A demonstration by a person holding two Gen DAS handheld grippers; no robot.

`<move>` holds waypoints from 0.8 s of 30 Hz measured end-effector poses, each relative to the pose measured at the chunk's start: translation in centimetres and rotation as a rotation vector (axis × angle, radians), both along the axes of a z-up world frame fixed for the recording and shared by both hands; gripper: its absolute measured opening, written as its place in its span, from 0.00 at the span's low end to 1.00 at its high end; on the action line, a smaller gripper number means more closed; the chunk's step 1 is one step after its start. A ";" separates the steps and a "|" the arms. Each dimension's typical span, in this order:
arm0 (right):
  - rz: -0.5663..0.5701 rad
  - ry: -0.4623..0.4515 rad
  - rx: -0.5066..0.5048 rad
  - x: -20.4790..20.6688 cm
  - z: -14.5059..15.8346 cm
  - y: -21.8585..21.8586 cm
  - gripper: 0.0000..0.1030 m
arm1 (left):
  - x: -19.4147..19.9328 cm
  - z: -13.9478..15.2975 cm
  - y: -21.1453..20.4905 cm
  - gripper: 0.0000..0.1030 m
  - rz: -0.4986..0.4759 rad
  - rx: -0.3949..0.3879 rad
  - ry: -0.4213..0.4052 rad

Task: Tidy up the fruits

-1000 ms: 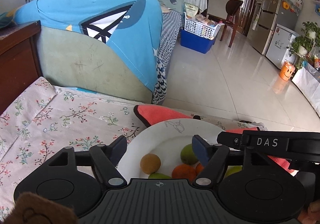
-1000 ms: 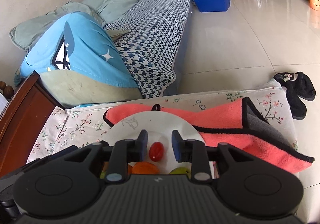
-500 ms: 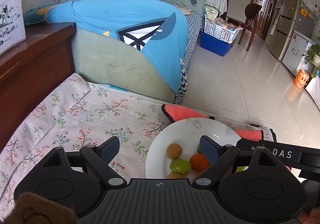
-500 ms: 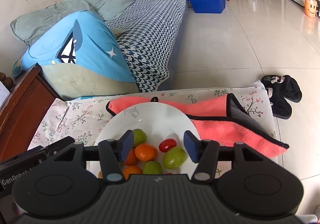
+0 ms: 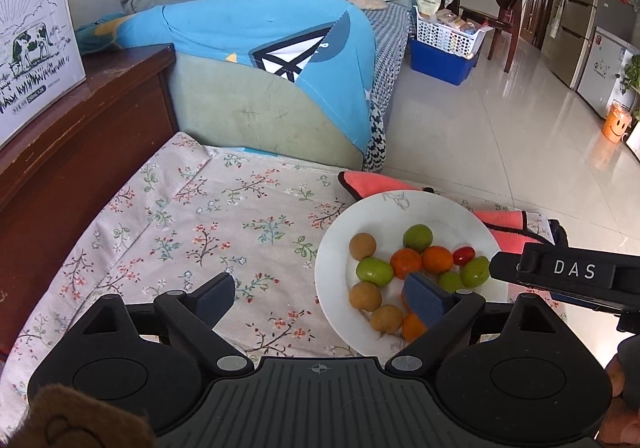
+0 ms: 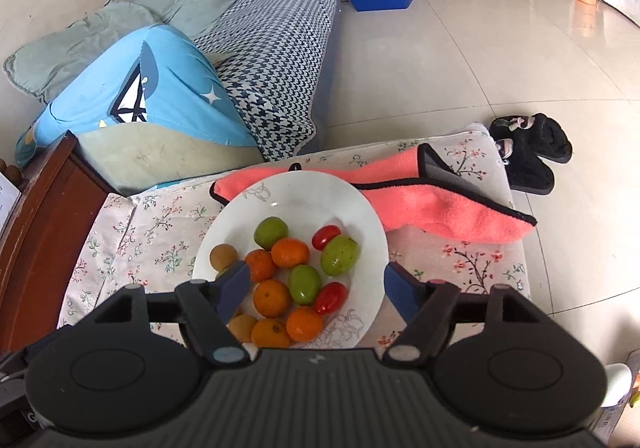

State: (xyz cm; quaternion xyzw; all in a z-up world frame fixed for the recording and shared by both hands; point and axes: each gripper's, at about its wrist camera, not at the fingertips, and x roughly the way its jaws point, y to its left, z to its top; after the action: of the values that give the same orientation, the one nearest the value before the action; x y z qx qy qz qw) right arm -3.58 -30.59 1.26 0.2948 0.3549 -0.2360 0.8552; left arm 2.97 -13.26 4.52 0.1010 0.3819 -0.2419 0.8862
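A white plate (image 6: 352,208) (image 5: 472,220) on the floral cloth holds several fruits: green ones (image 6: 340,254), oranges (image 6: 290,252), red cherry tomatoes (image 6: 326,237) and brown round ones (image 5: 363,246). My right gripper (image 6: 318,290) hangs above the plate's near half, its jaws still opening, pads clear of every fruit. My left gripper (image 5: 320,296) hovers over the plate's left edge and the cloth, jaws wide and still opening, nothing between them. In the left wrist view the right gripper's black body (image 5: 560,272) shows at the right.
A coral towel (image 6: 448,204) lies under and behind the plate. The table's floral cloth (image 5: 200,224) spreads left. A dark wooden cabinet (image 5: 72,136) with a cardboard box stands at left, a sofa (image 6: 260,48) behind. Black slippers (image 6: 528,152) sit on the tiled floor.
Both grippers have risen and drawn back from the plate. The right gripper's jaws spread from nearly shut around a red tomato to wide, leaving it on the plate. The left jaws widened.
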 end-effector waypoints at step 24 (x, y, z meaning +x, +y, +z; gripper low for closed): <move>0.032 0.132 -0.124 -1.2 -0.5 3.2 0.90 | 0.5 -1.8 0.6 0.93 0.093 0.100 0.087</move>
State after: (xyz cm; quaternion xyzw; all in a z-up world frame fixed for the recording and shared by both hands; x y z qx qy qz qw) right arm -4.79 -27.37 0.81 0.2193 0.4000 -0.2628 0.8502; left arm 3.45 -12.62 2.74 0.1169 0.4361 -0.1852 0.8729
